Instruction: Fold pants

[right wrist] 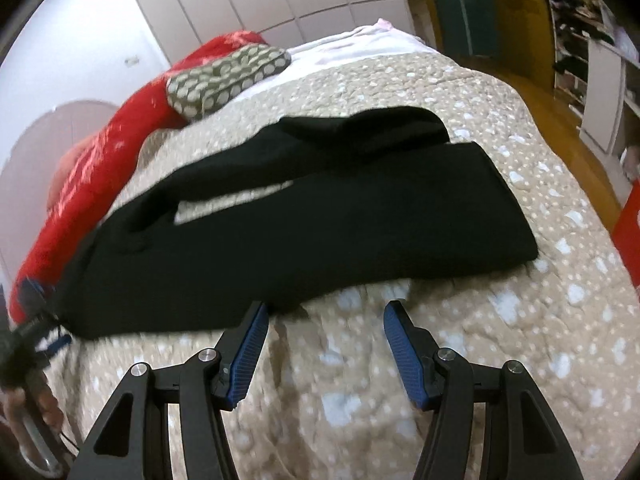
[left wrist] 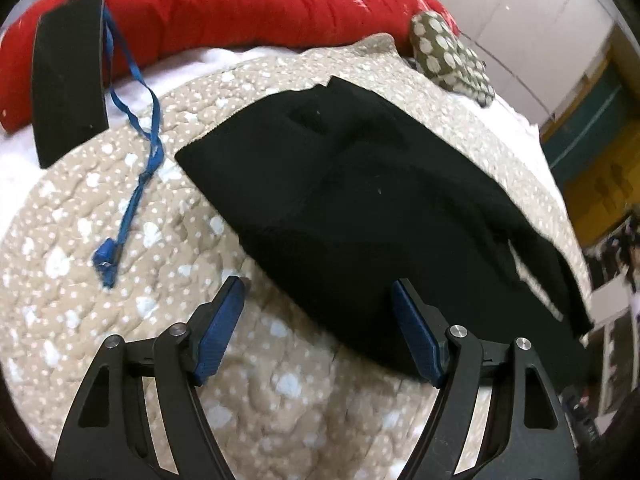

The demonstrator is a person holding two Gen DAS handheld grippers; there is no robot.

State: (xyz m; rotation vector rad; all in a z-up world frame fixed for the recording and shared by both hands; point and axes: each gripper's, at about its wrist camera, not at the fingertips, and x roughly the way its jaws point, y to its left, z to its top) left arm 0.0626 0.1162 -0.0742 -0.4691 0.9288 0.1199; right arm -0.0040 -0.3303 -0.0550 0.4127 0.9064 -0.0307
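Black pants (left wrist: 360, 200) lie spread flat on a beige quilt with white spots (left wrist: 100, 280). My left gripper (left wrist: 318, 286) is open just above the pants' near edge; its right fingertip is over the black cloth, its left one over the quilt. In the right wrist view the same pants (right wrist: 320, 224) stretch across the bed with a slit of quilt showing between the two legs. My right gripper (right wrist: 326, 308) hovers open just short of the near hem, nothing between its blue pads. At the far left of that view a hand holds the other gripper (right wrist: 36, 332).
A red pillow or blanket (left wrist: 200, 4) lies along the far side of the bed, with a green-and-white spotted cushion (left wrist: 452, 56) next to it. A black flat object (left wrist: 68, 80) with a blue strap (left wrist: 136, 160) rests on the quilt at left. Wooden floor (right wrist: 560, 120) and shelves (right wrist: 592, 40) lie beyond the bed.
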